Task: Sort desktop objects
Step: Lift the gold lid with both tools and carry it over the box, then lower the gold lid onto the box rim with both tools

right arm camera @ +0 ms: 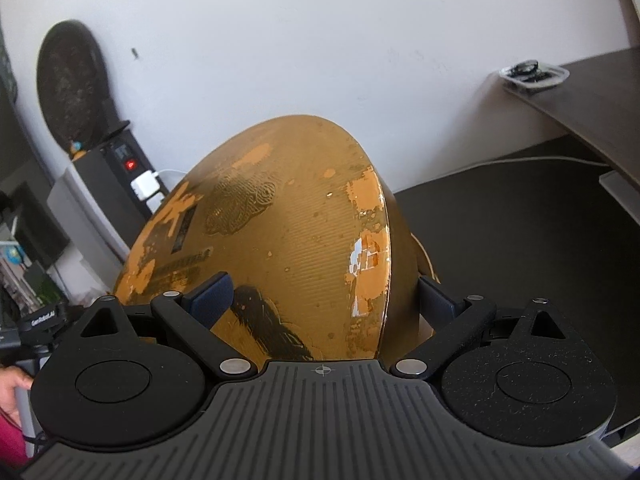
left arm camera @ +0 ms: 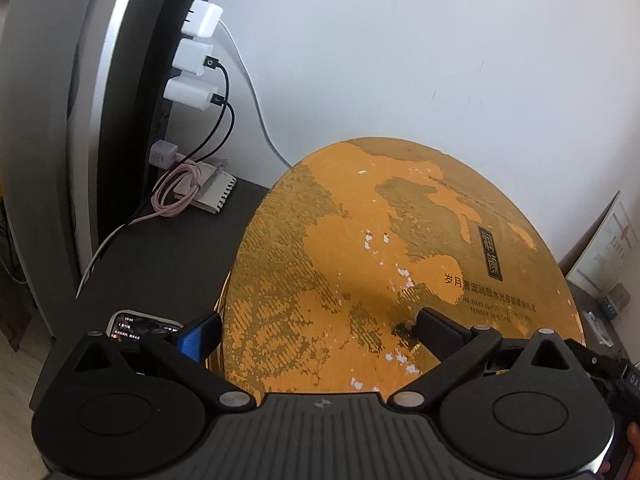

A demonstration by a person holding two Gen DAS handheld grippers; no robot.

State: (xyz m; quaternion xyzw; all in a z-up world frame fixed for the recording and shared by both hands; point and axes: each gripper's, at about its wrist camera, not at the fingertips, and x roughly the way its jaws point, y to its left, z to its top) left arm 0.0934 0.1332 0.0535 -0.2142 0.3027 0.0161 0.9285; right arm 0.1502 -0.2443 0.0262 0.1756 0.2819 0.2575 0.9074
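Both grippers are on one large orange-gold box (left arm camera: 360,264), worn and flaking on its lid, held off the dark worktop (left arm camera: 168,248) and tilted, its far edge up toward the white wall (left arm camera: 400,60). Left gripper (left arm camera: 316,328): jaws straddle the box's near-left edge, one finger below or beside the rim, the other lying on the lid; they appear closed on it, though pad contact is partly hidden. Right gripper (right arm camera: 326,300): jaws spread wide across the right edge, one pad on the lid face, the other against the side wall, so it reads as gripping the box across its thickness. Nearby on the left: a phone (left arm camera: 140,326) with lit screen just under the left gripper, a notebook (left arm camera: 212,192) with a coiled pink cable (left arm camera: 176,192) on it, and chargers (left arm camera: 196,60) plugged into a power strip (left arm camera: 168,80) standing upright. Risks, as judged: the lid surface looks smooth and peeling, so a pad could slip and the box pivot out of one grip; if the lid is loose, lifting by the rim could separate it from the base. Lowering the left edge could strike the phone; swinging left could snag the charger cables.
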